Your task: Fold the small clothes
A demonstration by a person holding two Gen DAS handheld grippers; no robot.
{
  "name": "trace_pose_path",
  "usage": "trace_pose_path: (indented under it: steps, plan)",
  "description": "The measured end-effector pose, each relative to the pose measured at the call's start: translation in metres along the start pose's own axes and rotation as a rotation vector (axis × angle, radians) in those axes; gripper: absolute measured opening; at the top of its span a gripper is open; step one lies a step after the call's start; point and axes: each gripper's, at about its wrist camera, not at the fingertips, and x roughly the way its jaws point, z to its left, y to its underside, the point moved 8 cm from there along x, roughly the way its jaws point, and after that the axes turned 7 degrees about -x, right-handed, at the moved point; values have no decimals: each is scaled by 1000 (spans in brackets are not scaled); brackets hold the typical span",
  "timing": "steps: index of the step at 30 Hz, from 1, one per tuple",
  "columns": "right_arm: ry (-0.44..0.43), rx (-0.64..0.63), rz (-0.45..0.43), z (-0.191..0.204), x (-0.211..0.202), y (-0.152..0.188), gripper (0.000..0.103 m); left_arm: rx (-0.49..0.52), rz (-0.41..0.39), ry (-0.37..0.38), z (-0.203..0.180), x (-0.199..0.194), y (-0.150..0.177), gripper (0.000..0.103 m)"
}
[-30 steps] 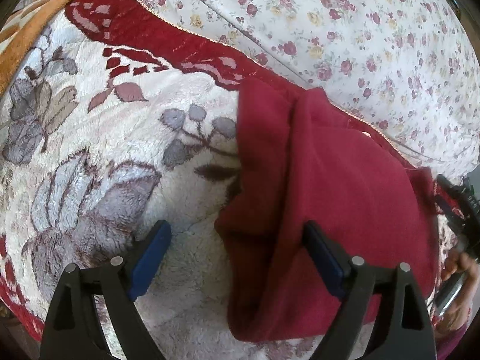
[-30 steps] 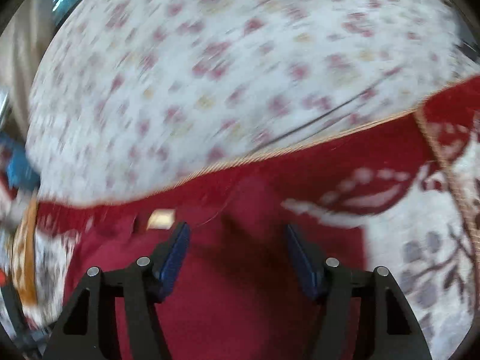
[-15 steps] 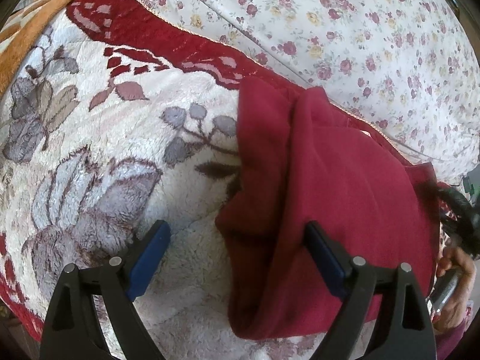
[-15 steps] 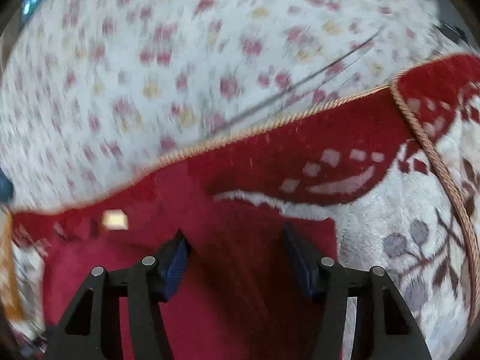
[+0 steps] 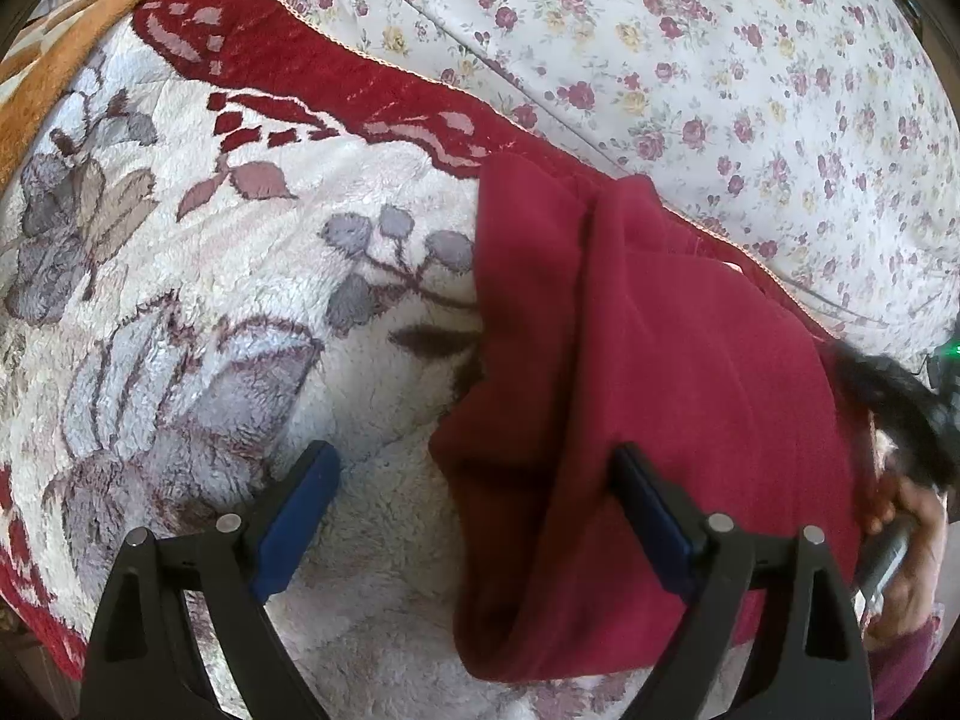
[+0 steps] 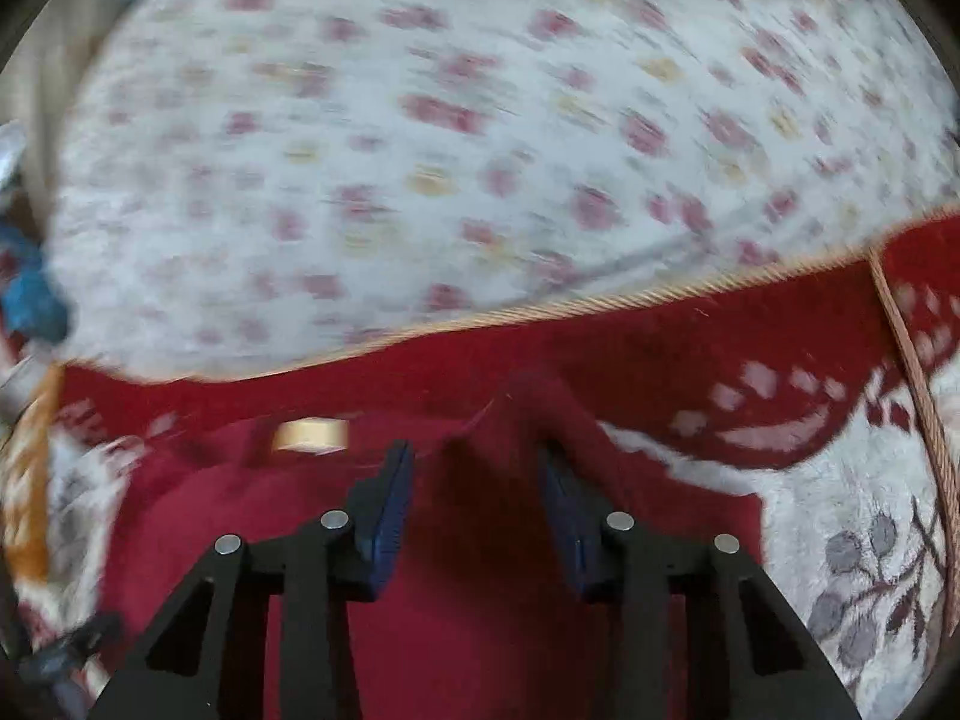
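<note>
A dark red garment (image 5: pixel 690 396) lies folded on a plush floral blanket (image 5: pixel 240 312). My left gripper (image 5: pixel 474 510) hangs open just above it, left finger over the blanket and right finger over the cloth, with the garment's left edge between them. In the right wrist view my right gripper (image 6: pixel 477 480) is low over the same garment (image 6: pixel 480 630). Its jaws are closing, and a raised fold of red cloth (image 6: pixel 510 402) stands between the pads and just past them. A tan label (image 6: pixel 309 435) shows near the left pad. The picture is blurred.
A white sheet with small roses (image 5: pixel 690 60) lies beyond the blanket's red border (image 5: pixel 336 72). An orange patterned cloth (image 5: pixel 66 60) is at the far left. A person's hand (image 5: pixel 912 534) holding the right gripper's handle shows at the garment's right edge.
The right gripper has come down closer to the red garment and its jaws have narrowed, with a fold of cloth now rising between them. The left gripper has stayed put.
</note>
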Motion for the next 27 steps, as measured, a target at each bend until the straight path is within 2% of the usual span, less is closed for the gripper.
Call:
trace_pose_path:
  steps: [1,3,6,7,9,12,15,18,20,21,24,27]
  plan:
    - [-7,47,23,-11,12,2,41,1,0,-2,0,1,-1,94]
    - [-41,75,15,-14,15,2,41,1,-1,-8,-1,2,-1,95]
    - [-75,72,18,-13,4,1,47,6,-3,-12,-1,3,-1,95]
    - [-84,73,21,-13,-6,3,49,5,-3,-10,-1,3,-1,95]
    - [-103,55,4,-9,-33,8,60,5,-2,-8,-1,2,-1,95]
    - [-83,-13,-2,-4,-79,32,63,2,-1,-8,-1,2,0,95]
    - [-101,-79,29,5,-107,67,63,4,-6,-9,-2,-1,0,95]
    - [-64,-146,109,8,-100,109,63,-11,-13,4,0,-7,2,95]
    - [31,-210,105,6,-99,121,63,-28,-23,15,4,-15,5,95]
    - [51,-225,124,8,-101,124,63,-39,-24,19,9,-20,8,95]
    - [-42,-207,74,33,-122,111,64,-57,-44,42,18,-33,16,95]
    - [-101,-260,40,72,-123,97,76,-52,-60,9,29,-35,26,95]
